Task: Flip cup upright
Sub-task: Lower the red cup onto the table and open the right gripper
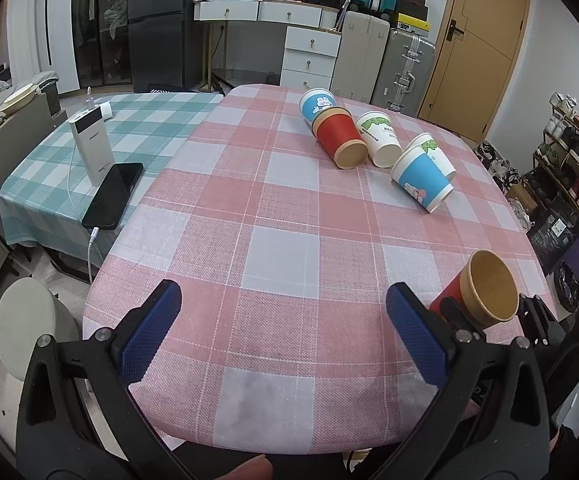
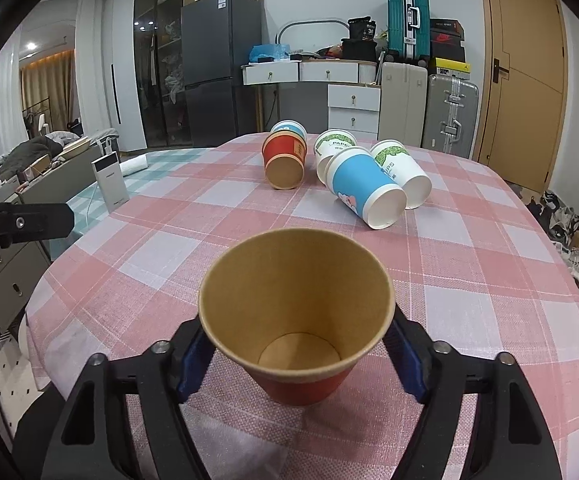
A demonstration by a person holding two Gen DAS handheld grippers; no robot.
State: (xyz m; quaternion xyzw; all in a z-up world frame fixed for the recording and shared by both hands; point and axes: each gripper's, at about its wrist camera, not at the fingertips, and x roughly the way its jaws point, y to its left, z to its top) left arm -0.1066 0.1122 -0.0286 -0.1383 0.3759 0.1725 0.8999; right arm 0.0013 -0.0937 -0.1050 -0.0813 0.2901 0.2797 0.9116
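My right gripper [image 2: 295, 354] is shut on a red paper cup [image 2: 301, 384] with a brown inside, tilted with its mouth toward the camera, just above the pink checked tablecloth [image 2: 469, 264]. The same cup [image 1: 485, 288] shows at the right of the left wrist view, held by the right gripper [image 1: 489, 320]. My left gripper [image 1: 285, 320] is open and empty over the near edge of the table. Several more paper cups lie on their sides at the far end: a red one [image 2: 283, 162], a blue one [image 2: 365, 188] and white ones [image 2: 403, 172].
A power bank [image 1: 89, 146] and a black phone [image 1: 113, 196] on a cable lie on the green checked table to the left. Suitcases, drawers and a fridge stand behind the table. A shoe rack [image 1: 573, 152] is at the right.
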